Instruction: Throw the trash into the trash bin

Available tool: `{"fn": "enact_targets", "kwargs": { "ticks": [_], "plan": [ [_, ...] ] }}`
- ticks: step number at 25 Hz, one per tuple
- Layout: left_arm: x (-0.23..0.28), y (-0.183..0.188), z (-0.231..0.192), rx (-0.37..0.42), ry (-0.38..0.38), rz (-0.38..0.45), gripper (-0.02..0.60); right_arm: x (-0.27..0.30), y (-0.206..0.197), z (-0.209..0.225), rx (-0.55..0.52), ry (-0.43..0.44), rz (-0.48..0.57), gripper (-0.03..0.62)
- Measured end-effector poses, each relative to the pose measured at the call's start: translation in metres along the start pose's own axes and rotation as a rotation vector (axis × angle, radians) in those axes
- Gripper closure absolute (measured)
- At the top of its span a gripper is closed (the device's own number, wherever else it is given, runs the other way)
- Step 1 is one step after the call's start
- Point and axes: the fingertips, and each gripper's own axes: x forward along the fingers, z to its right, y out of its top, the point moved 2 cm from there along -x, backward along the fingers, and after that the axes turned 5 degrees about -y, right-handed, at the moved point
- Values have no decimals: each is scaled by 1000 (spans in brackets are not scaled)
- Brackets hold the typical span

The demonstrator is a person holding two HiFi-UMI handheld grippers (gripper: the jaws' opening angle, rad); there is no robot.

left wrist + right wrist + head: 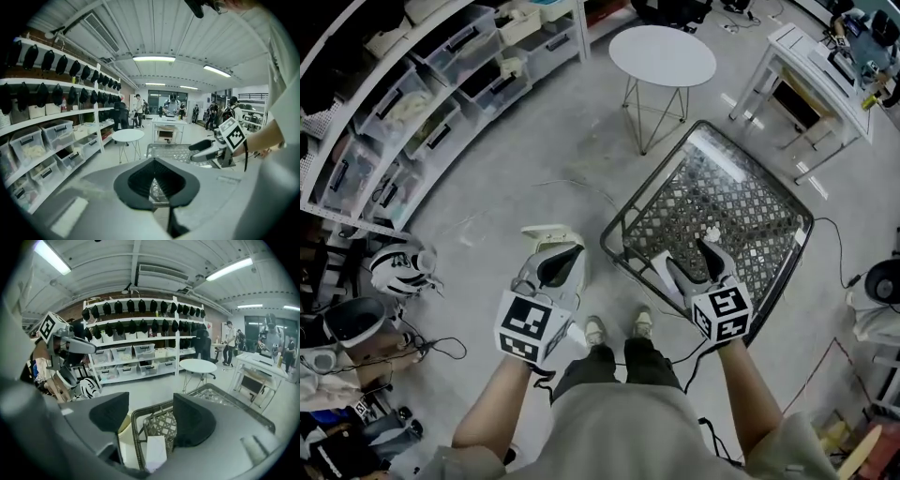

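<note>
Left claw [572,253] pinched together, empty, near white bin [546,232]. Right claw [686,262] wide, empty, over wire worktop [769,206] edge.

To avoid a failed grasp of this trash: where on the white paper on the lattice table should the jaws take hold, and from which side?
Probably its two long edges, from above on the person's side. The white paper lies flat and narrow on the table, lengthwise between the right gripper's open jaws, so they can pinch across it.

Head view looks down; gripper views forward (sharing the round table [662,54]).
</note>
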Motion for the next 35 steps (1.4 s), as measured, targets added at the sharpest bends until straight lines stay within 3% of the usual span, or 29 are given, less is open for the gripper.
{"fn": "enact_targets", "kwargs": {
  "ticks": [9, 21, 28, 35],
  "plan": [
    [59, -78, 15, -87, -77, -116, 578, 57, -119, 2, 9, 40, -240, 271],
    [92, -167, 11, -194, -82, -258, 578, 108, -220, 6, -31, 61, -467, 260],
    [101, -183, 17, -226, -78, -294, 578, 114, -236, 15, -42, 44, -504, 282],
    [95, -177, 15, -233, -49, -273, 578, 111, -206, 17, -18, 51, -458, 289]
  ]
}}
